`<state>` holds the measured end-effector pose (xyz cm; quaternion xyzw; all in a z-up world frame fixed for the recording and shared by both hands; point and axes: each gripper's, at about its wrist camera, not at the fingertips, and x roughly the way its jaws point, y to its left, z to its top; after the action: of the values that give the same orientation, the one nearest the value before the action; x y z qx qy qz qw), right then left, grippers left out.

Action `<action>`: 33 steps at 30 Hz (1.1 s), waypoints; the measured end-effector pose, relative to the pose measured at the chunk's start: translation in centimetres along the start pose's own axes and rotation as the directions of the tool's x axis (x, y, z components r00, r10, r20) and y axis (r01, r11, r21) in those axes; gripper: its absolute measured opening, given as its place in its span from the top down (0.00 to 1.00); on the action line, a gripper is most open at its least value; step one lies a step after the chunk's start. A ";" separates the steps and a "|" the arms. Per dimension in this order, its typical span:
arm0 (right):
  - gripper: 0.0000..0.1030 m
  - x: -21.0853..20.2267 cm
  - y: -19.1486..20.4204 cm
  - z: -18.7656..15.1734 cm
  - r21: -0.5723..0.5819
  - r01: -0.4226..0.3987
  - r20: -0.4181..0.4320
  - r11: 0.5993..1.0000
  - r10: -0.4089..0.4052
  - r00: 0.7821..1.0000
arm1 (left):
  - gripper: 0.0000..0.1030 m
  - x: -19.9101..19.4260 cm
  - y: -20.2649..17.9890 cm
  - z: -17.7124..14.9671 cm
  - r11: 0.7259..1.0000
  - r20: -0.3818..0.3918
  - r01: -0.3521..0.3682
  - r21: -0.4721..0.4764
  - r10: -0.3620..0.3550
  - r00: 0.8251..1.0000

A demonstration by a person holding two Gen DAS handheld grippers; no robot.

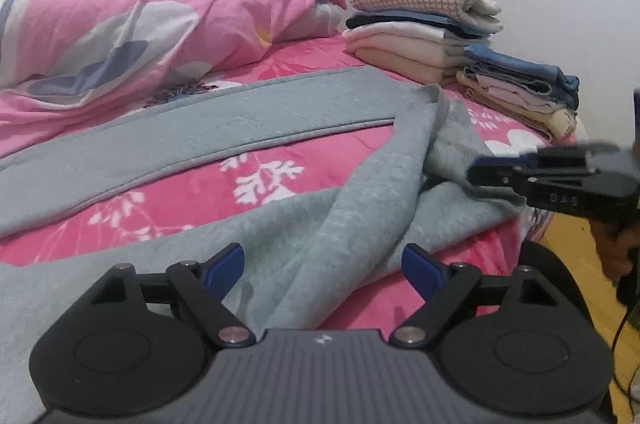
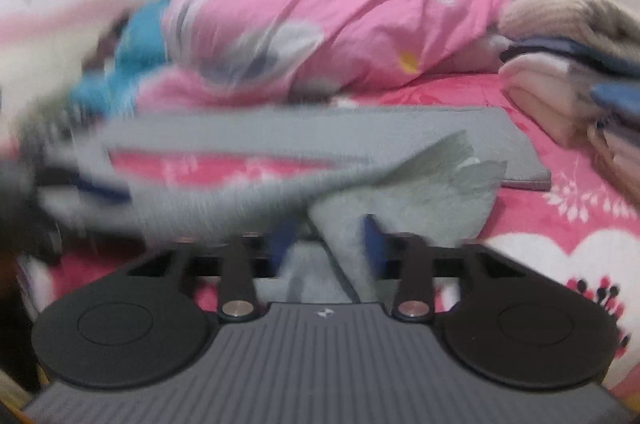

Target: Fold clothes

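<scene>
Left wrist view. My left gripper hangs open just above the near fold of the grey garment, nothing between the blue pads. The garment lies spread on the bed, one long band running away to the left and a twisted section rising toward the right. My right gripper comes in from the right edge and is touching that bunched end; from here I cannot tell whether it has cloth. Behind it, a stack of folded clothes sits near the bed's far right corner, beside a pink quilt.

Right wrist view. Heavy motion blur. The right gripper has grey cloth lying between its pads and the gap looks narrow, so I judge it pinched on the garment, not certain. The left gripper is only a dark smear at the left edge.

Step in hand, my judgement: gathering the twisted section to lay it flat. I'd hold the right pinch firm, bring the left down on the near edge, take one layer only, then pull both apart to take the twist out before folding. Keep well away from the stack.
</scene>
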<state>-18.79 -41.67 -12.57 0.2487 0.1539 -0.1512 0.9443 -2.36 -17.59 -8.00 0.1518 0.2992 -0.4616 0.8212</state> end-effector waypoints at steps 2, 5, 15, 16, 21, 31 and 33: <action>0.97 -0.2 -1.6 -0.5 0.066 0.042 0.014 0.997 -0.043 0.999 | 0.19 0.4 0.0 0.2 1.000 -0.002 -0.001 -0.012 0.001 1.000; 0.98 -0.4 -4.1 -1.3 0.165 0.102 0.030 0.981 -0.108 0.994 | 0.25 0.8 0.2 0.2 0.999 -0.004 -0.001 -0.036 0.001 1.000; 0.94 -2.8 -5.3 -1.3 0.257 0.096 0.097 0.962 -0.124 0.987 | 0.31 0.9 1.4 -1.0 0.988 -0.007 0.029 -0.154 -0.031 1.000; 0.92 -2.2 -3.4 -0.9 0.155 0.071 0.087 0.985 -0.085 0.993 | 0.31 0.8 1.5 -1.0 0.985 -0.002 0.031 -0.168 -0.031 1.000; 0.92 2.3 6.4 -1.7 -0.356 -0.163 -0.129 0.920 0.125 0.984 | 0.31 0.2 2.1 -1.0 0.976 0.025 0.053 -0.212 -0.048 0.999; 0.91 -0.4 -3.1 1.0 0.082 0.370 -0.027 0.925 -0.369 0.929 | 0.30 1.1 3.1 -1.5 0.966 0.031 0.106 -0.236 -0.101 0.994; 0.90 -1.0 -3.0 2.0 0.094 0.363 -0.010 0.927 -0.364 0.931 | 0.31 1.2 3.2 -1.8 0.962 0.042 0.115 -0.250 -0.108 0.993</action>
<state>-20.31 -44.97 -11.84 0.2595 0.1863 -0.3314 0.8877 0.24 -15.76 -10.29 0.0227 0.3517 -0.4675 0.8107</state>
